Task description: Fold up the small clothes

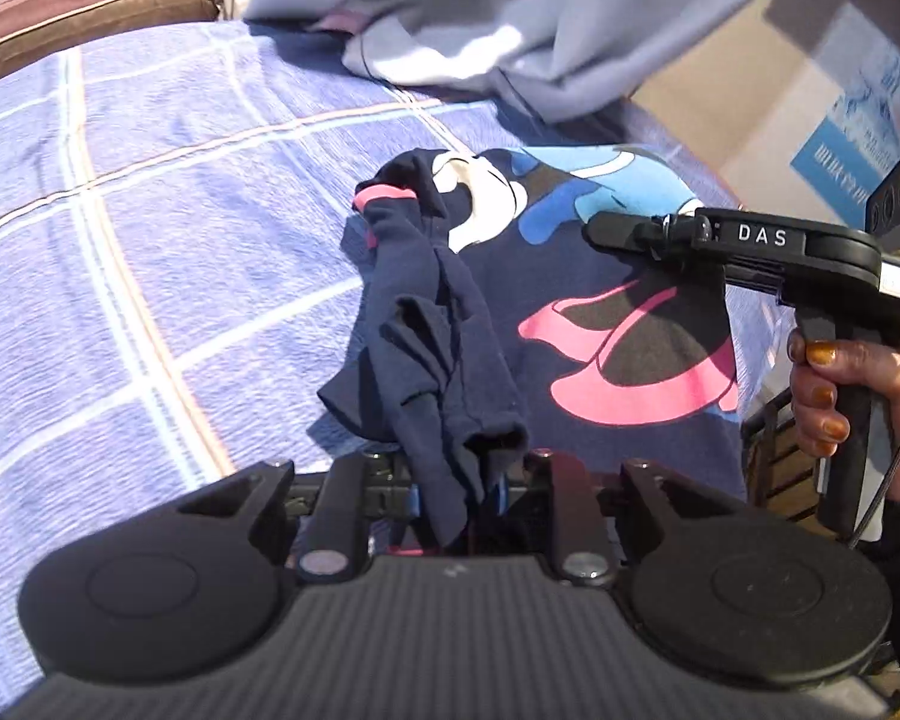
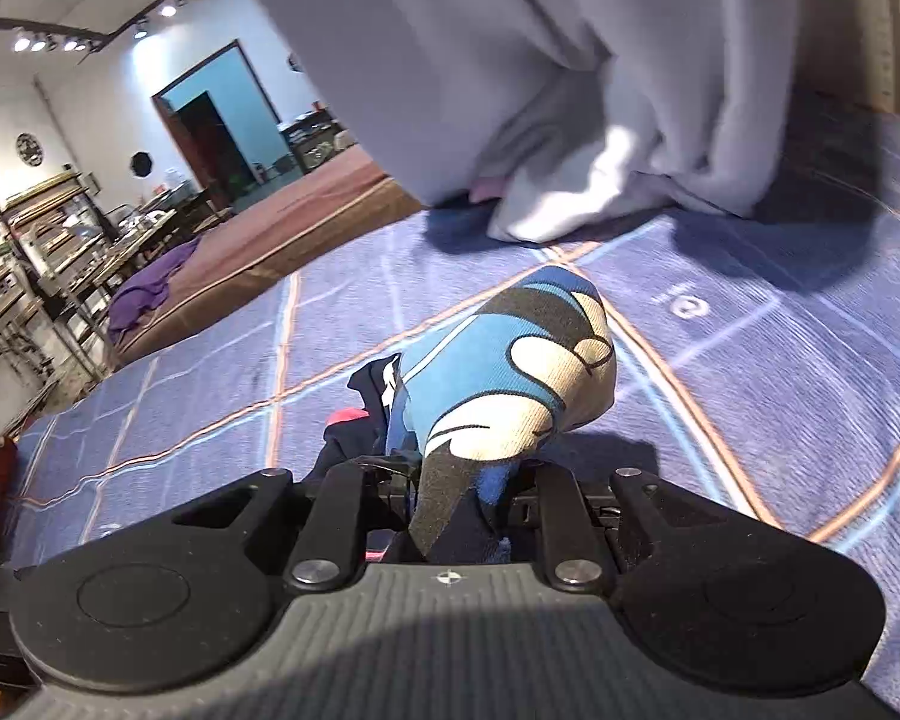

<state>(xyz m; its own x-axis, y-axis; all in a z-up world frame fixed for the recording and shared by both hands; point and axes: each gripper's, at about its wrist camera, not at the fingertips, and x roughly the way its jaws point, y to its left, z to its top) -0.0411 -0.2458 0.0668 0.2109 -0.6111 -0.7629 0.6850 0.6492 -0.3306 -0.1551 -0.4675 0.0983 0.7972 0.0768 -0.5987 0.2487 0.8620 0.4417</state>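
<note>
navy printed shirt (image 1: 600,324) lies partly spread on the blue checked bedspread (image 1: 150,210), stretched between the two sets of fingers, and both have hold of it. in the left wrist view a bunched navy edge with a pink trim runs straight back from the bed into the left fingers (image 1: 456,480), which are nearly closed and pinched on that twist of cloth; the flat printed panel lies just to their right. the right fingers (image 2: 462,480) are likewise drawn in on a fold of the blue, white and black print, which bulges up and forward from between them. seen from the left view, that right tool reaches over the print's far side, held by a hand (image 1: 840,396) on its grip.

holding two separate edges at once looks meant to keep the small garment taut, so a fold can be carried over cleanly rather than dragged in a heap. the fold seems underway, not finished: the left side is crumpled, not laid flat. a pale grey garment (image 1: 510,18) sits heaped on the bed well ahead of both fingers, clear of the work.
</note>
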